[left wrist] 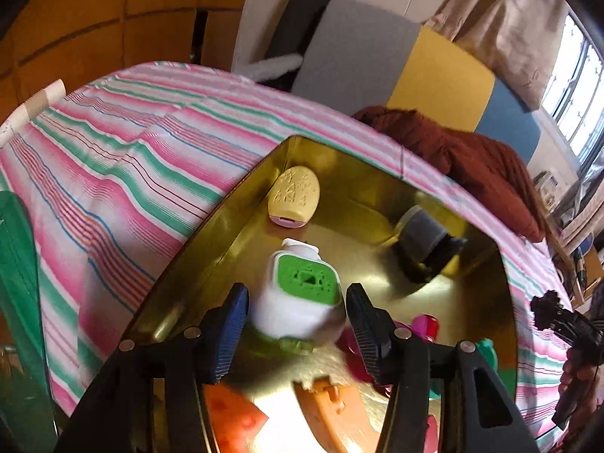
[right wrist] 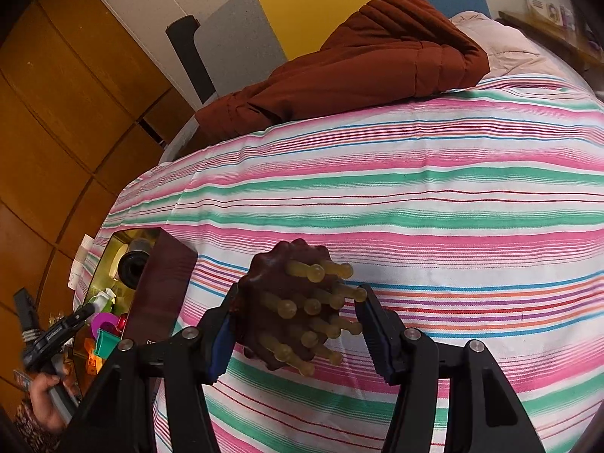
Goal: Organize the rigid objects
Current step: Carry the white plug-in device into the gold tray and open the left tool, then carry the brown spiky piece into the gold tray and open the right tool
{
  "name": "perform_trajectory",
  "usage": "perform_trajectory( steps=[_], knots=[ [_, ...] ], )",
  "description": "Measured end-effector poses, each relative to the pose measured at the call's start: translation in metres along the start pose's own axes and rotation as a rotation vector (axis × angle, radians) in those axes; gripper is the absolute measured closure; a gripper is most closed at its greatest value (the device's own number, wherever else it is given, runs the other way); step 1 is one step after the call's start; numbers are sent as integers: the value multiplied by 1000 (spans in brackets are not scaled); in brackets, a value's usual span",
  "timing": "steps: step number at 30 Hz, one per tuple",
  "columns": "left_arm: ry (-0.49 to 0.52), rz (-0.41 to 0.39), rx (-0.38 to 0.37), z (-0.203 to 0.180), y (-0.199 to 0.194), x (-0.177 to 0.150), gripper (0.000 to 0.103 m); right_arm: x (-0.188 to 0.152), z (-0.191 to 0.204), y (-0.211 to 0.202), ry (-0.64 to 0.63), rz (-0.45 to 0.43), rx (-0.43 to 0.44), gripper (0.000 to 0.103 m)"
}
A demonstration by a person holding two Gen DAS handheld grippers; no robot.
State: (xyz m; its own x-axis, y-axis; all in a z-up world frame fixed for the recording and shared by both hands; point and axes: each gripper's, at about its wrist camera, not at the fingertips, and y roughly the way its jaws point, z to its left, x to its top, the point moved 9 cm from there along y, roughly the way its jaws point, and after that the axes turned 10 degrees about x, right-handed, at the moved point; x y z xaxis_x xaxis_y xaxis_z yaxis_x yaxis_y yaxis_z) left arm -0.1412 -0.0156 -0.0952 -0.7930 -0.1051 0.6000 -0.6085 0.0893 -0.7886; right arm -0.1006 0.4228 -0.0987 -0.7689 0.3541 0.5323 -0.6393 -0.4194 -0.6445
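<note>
Toys fill the gold tin; left jaws spread around a white-green toy, right jaws spread beside a knobbed massager.

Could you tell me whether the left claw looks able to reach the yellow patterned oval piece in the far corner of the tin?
Probably yes. The left claw is open above the gold tin, but the white and green toy lies between its fingers, directly before the yellow oval piece, so it would need to pass over it.

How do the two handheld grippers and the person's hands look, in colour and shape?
Both the left gripper and the right gripper have black angular plastic frames with silver pivot bolts and ribbed blue fingers. The bare left hand shows a dark patterned sleeve cuff.
</note>
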Motion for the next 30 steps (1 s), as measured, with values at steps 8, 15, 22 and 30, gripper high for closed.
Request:
perform_trajectory(
  steps=[8, 15, 22, 30],
  knots=[
    [-5, -132, -59, -3, -52, -38, 47, 0, 4, 1, -13, -5, 5, 43],
    [59, -114, -87, -20, -68, -72, 47, 2, 17, -2, -37, -21, 22, 43],
    [88, -113, -129, -30, -81, -81, 47, -5, 65, 3, -84, 1, 100, 43],
    [115, -118, -154, -34, -92, -93, 47, -12, 148, 21, -184, 42, 193, 43]
  ],
)
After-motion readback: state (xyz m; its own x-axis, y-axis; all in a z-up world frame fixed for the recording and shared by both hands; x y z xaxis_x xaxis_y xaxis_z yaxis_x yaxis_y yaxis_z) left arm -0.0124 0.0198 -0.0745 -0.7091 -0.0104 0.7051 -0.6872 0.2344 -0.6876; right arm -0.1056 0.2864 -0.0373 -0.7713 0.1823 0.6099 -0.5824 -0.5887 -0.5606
